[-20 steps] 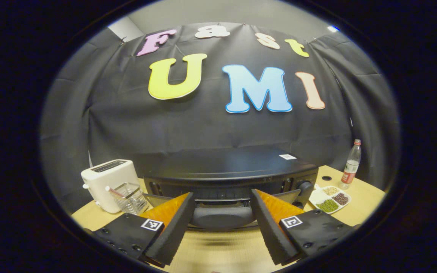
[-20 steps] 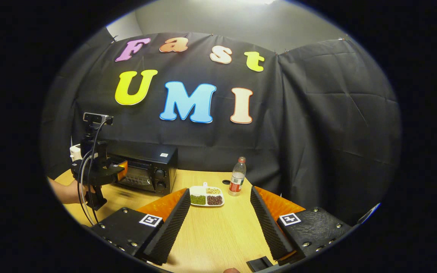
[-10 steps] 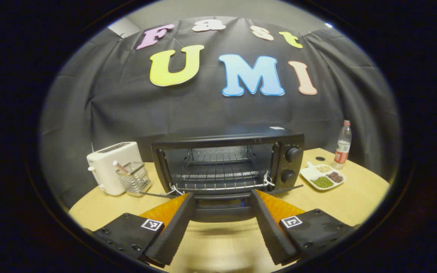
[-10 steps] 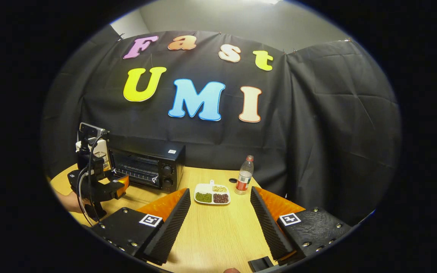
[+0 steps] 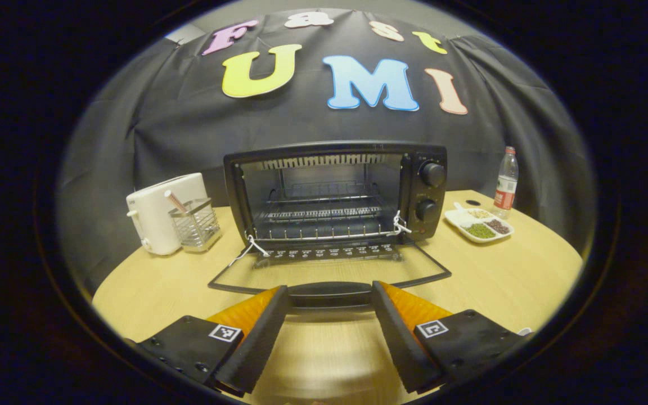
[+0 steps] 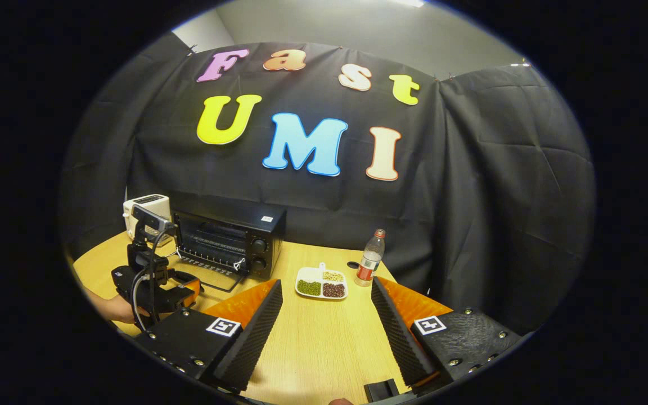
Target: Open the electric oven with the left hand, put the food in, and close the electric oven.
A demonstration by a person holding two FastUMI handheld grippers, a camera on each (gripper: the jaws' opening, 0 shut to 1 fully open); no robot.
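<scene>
Two risks stand out. The oven [image 5: 335, 191] door [image 5: 329, 273] lies flat on the table [image 5: 526, 275], its handle [image 5: 331, 293] between the left gripper's [image 5: 329, 337] spread fingers, which could knock it. The food plate [image 6: 322, 282] (beside the oven) sits well ahead of the right gripper [image 6: 327, 332], also spread and empty; a tilted lift would spill it.

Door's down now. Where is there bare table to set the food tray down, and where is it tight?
Bare wood lies on the table between the right gripper and the food tray, and right of the open door. Crowded: toaster and wire holder left of the oven; bottle behind the tray.
</scene>
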